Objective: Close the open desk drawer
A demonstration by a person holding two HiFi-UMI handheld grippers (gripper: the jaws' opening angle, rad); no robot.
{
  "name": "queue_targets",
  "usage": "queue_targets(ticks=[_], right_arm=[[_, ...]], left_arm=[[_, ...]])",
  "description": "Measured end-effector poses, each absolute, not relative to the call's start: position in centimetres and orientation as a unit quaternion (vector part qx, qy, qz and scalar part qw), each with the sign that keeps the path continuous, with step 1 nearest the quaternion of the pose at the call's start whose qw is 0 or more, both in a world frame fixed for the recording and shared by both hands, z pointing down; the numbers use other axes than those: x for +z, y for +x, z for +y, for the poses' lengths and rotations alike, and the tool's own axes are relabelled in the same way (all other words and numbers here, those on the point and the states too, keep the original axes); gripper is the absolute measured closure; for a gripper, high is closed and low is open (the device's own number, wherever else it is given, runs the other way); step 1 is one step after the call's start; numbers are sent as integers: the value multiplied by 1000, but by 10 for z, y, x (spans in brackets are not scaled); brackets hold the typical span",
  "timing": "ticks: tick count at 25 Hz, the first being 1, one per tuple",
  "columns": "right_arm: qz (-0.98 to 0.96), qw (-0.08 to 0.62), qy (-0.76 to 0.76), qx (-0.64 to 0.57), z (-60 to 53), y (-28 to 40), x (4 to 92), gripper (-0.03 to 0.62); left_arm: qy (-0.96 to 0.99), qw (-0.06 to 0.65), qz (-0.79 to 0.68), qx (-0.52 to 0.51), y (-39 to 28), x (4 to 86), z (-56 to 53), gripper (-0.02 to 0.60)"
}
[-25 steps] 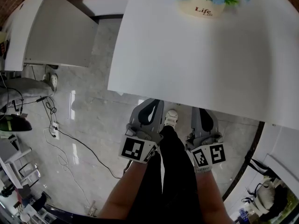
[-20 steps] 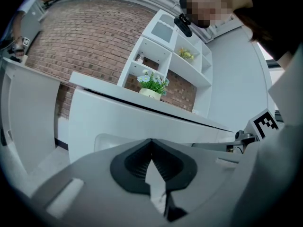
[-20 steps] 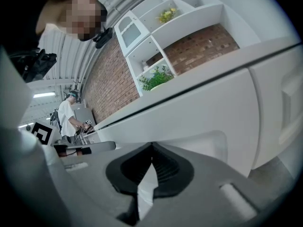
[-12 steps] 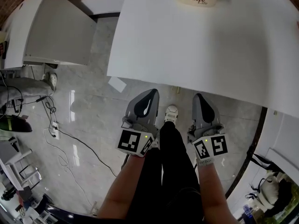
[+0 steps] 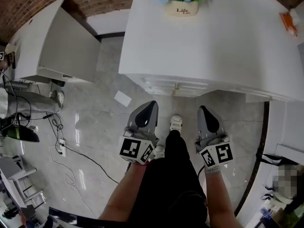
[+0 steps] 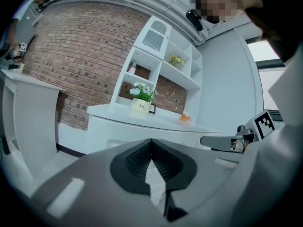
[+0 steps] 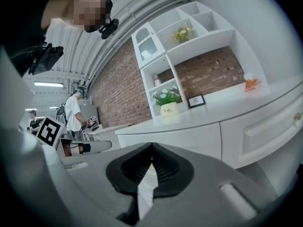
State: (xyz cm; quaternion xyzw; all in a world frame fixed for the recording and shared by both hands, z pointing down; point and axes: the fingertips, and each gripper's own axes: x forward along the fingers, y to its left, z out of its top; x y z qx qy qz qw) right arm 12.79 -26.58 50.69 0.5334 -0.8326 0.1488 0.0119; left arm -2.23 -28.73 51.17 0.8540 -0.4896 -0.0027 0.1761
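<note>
A white desk (image 5: 213, 46) fills the top of the head view. Below its front edge show white drawer fronts (image 5: 166, 86) with a small knob (image 5: 176, 86). How far any drawer stands out, I cannot tell. My left gripper (image 5: 151, 104) and right gripper (image 5: 202, 109) hang side by side over the floor. Both point at the desk front, a short way from it and touching nothing. Both are shut and hold nothing. In the left gripper view the shut left gripper (image 6: 151, 144) faces the desk (image 6: 113, 126). The right gripper view shows the right gripper (image 7: 151, 148) shut, with panelled drawer fronts (image 7: 265, 126) at the right.
A flowerpot (image 5: 183, 7) and an orange thing (image 5: 288, 20) sit on the desk top. A second white desk (image 5: 52, 42) stands at the left. A paper sheet (image 5: 122, 98) and cables (image 5: 61, 141) lie on the grey floor. The person's shoe (image 5: 175, 122) shows between the grippers.
Both grippers have drawn back from under the desk's edge. The desk has slid up the head view, and its drawer fronts now show. Both grippers stay shut.
</note>
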Motion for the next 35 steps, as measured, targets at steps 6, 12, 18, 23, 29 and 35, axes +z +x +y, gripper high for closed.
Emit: queue_targets(ticks=[6,12,18,23,29,35], right_arm=[[-834,12,538,122,-236,140,455,594],[-831,8,546,107,-201,147,408,594],[-827,1,555,89,-176,153,371,594],[-828,-5,555,78,-156,148,347,594],[-827,-4,558,74,-135,144,331,594],[-823,7,563,77,-120,141,318,594]], left_arm=[[862,163,-480,-17,-32,466,-265,578],[871,139,-471,-17,-46,419,-235,578],[880,119,-459,-21,-50,378,-210,578],[879,115,-463,-27,-59,357,-190,578],[879,101,-465,-32,-71,335,-170,578],[883,97,-458,-34,-80,317,-155,578]])
